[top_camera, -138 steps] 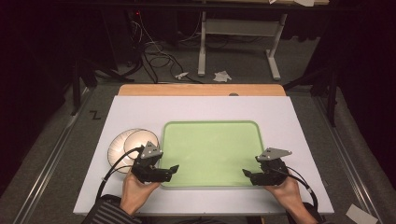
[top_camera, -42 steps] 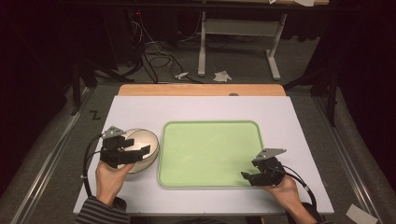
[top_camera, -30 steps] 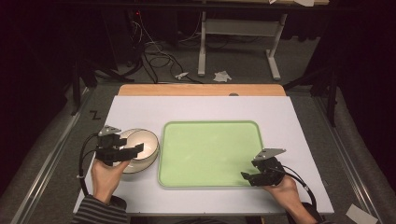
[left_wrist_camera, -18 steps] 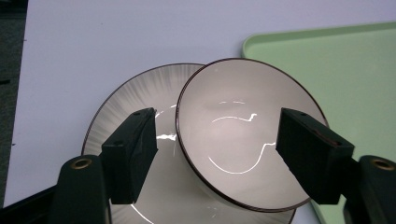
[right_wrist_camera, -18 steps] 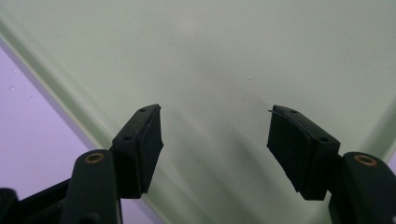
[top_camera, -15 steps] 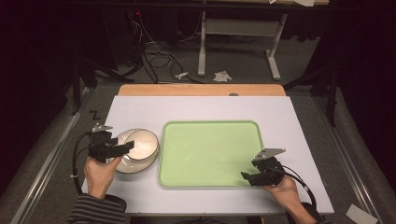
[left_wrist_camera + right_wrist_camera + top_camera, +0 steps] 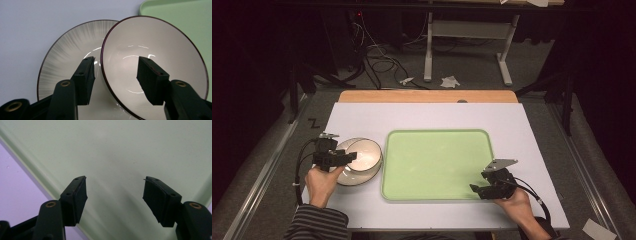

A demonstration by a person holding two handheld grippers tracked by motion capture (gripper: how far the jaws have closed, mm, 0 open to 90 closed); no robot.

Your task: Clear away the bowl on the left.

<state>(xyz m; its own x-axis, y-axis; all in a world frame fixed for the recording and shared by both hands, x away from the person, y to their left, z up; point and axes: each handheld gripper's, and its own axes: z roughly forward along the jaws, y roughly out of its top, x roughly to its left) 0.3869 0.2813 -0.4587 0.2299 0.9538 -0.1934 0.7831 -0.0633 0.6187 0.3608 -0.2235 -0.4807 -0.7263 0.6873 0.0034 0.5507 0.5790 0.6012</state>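
Note:
A white bowl (image 7: 364, 159) with a dark rim sits on a grey-streaked plate (image 7: 343, 145), just left of the green tray (image 7: 437, 165). My left gripper (image 7: 352, 156) comes at the bowl from the left and is open. In the left gripper view the bowl (image 7: 155, 50) leans on the right part of the plate (image 7: 70, 50). The left gripper (image 7: 116, 62) straddles the bowl's near rim, one jaw over the plate and one inside the bowl. My right gripper (image 7: 474, 190) is open over the tray's front right corner, with nothing between its fingers (image 7: 77, 192).
The tray (image 7: 112, 145) is bare and takes up the middle of the white table top (image 7: 412, 117). A wooden strip (image 7: 427, 96) runs along the table's far edge. Cables and a desk frame stand on the floor beyond.
My left gripper has drawn back from the tray's front left edge to the left side of the bowl. Its jaws now straddle the bowl's rim. The right gripper has stayed put.

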